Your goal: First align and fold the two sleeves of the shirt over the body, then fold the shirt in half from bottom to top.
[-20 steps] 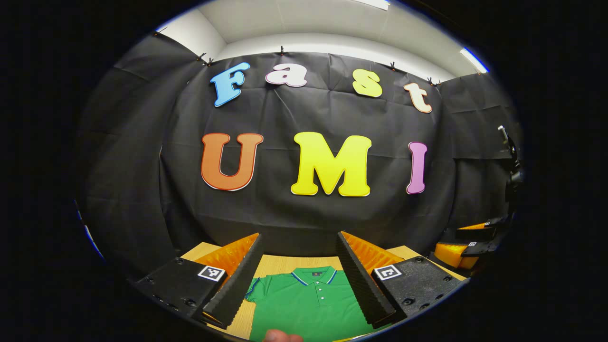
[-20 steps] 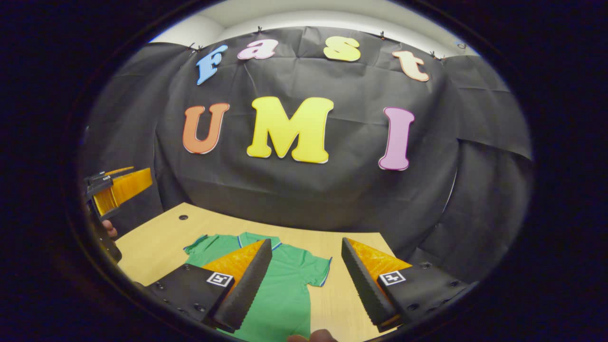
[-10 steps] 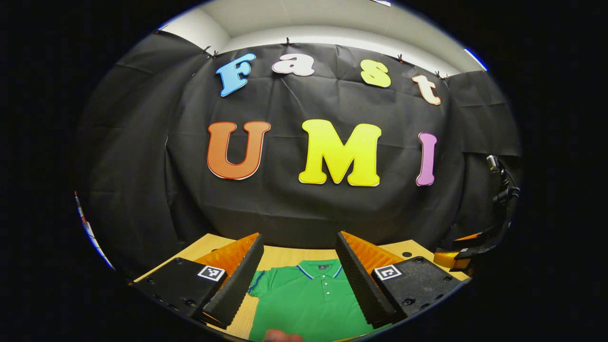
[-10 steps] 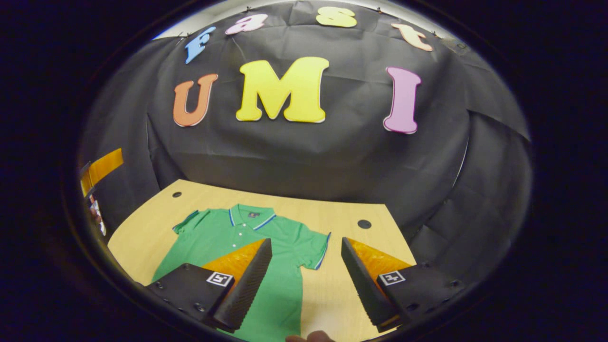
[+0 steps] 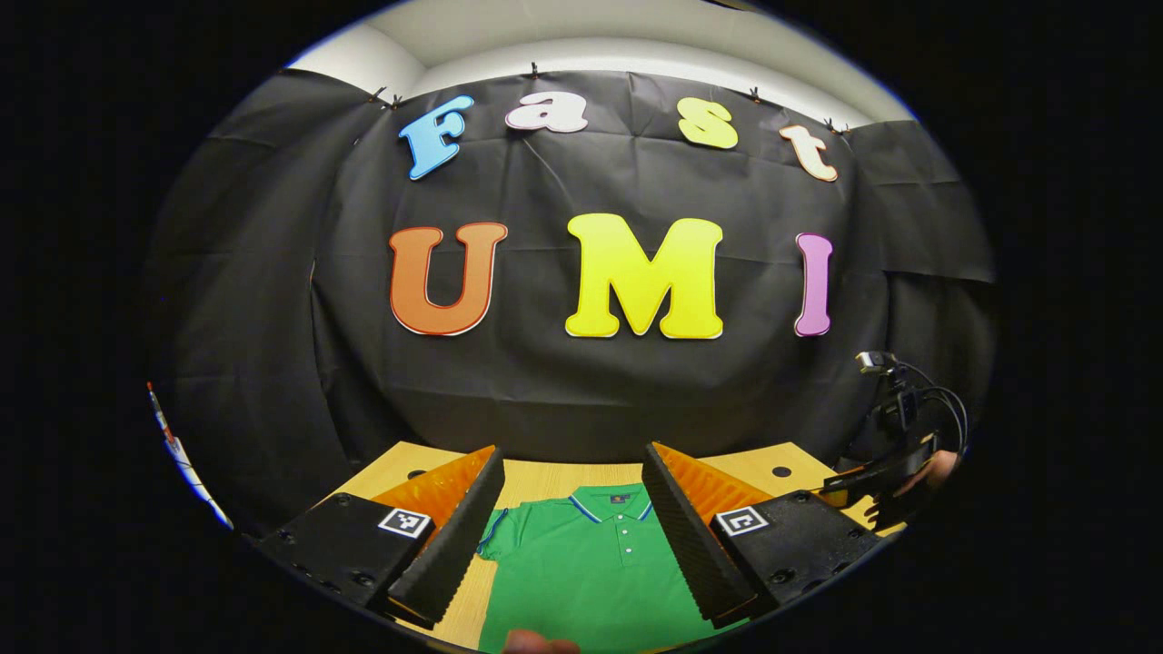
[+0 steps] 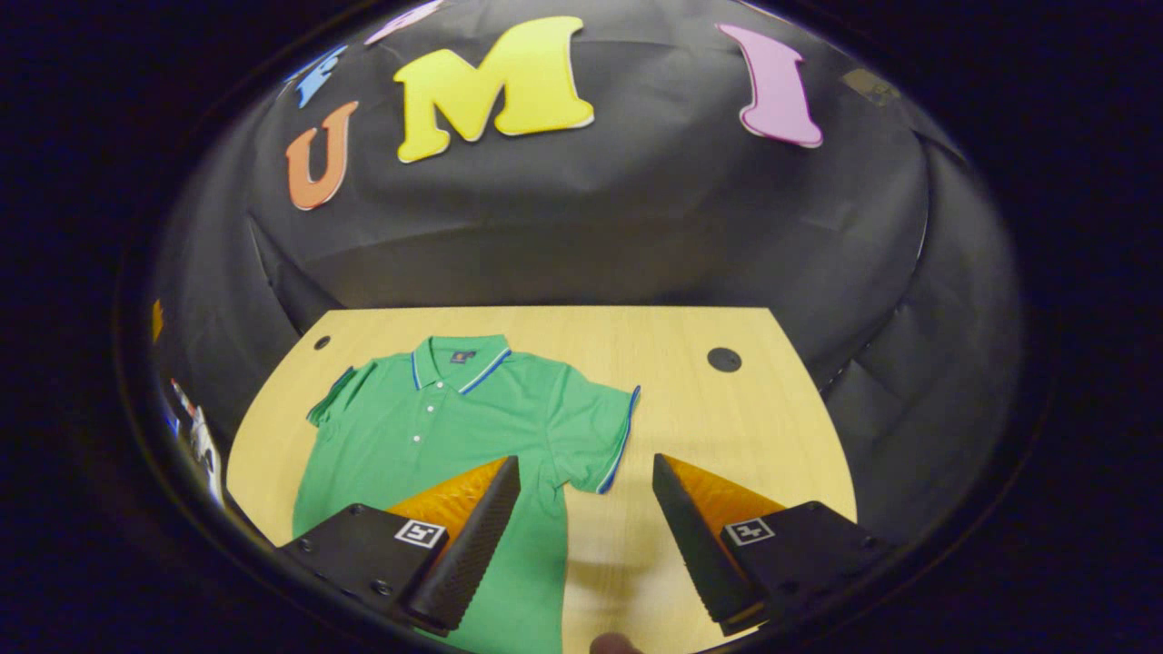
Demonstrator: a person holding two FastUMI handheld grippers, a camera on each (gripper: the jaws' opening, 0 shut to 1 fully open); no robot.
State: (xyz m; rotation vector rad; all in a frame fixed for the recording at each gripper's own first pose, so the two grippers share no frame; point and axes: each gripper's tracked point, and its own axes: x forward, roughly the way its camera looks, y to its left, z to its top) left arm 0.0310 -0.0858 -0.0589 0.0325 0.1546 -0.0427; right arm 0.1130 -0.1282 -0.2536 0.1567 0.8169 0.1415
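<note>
Approach step: right gripper (image 6: 586, 509) and left gripper (image 5: 572, 513), jaws spread, are hovering above the flat shirt (image 6: 436, 427); the next move is likely pinching its right sleeve (image 6: 595, 436).

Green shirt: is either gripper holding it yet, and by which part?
Nothing is held. The shirt lies flat on the table; the left gripper and right gripper are open above it.
</note>
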